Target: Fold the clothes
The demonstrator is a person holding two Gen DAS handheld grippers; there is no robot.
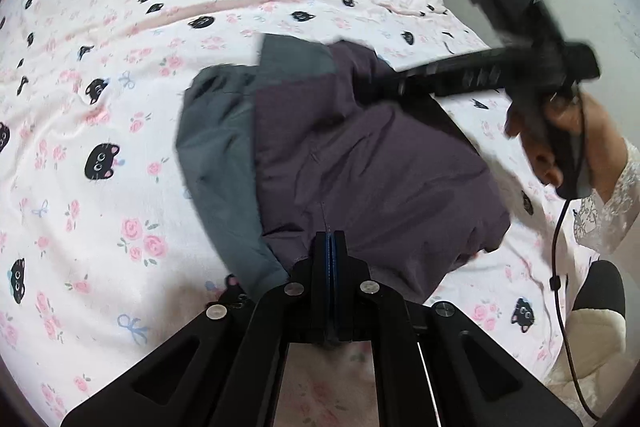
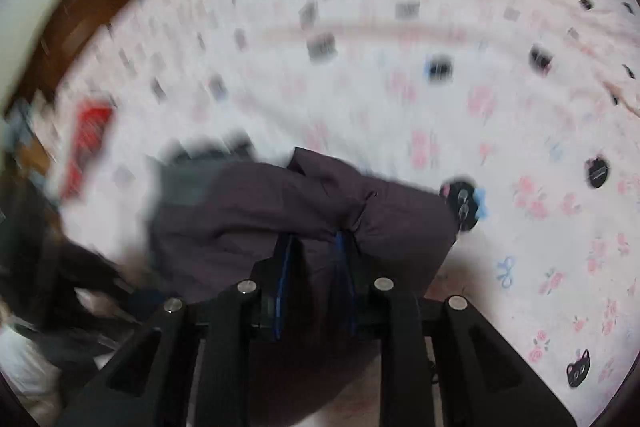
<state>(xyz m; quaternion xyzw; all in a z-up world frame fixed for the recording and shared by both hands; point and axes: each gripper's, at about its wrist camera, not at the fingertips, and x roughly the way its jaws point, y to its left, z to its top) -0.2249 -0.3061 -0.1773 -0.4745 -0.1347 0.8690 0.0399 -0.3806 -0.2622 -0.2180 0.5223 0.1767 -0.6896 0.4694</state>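
While the purple garment point(image 1: 360, 155), with its grey panel point(image 1: 218, 163) showing along one side, lies bunched on the bed point(image 1: 120, 107) over the cat-and-rose sheet, the left tool point(image 1: 330, 247) is pinched fully shut on the near hem. The right tool point(image 2: 314, 247), partly closed, has a thick fold of purple cloth between its fingers point(image 2: 285, 255). Being soft, light and limp, the fabric will likely sag and crease; hems and corners look the best places to grip.
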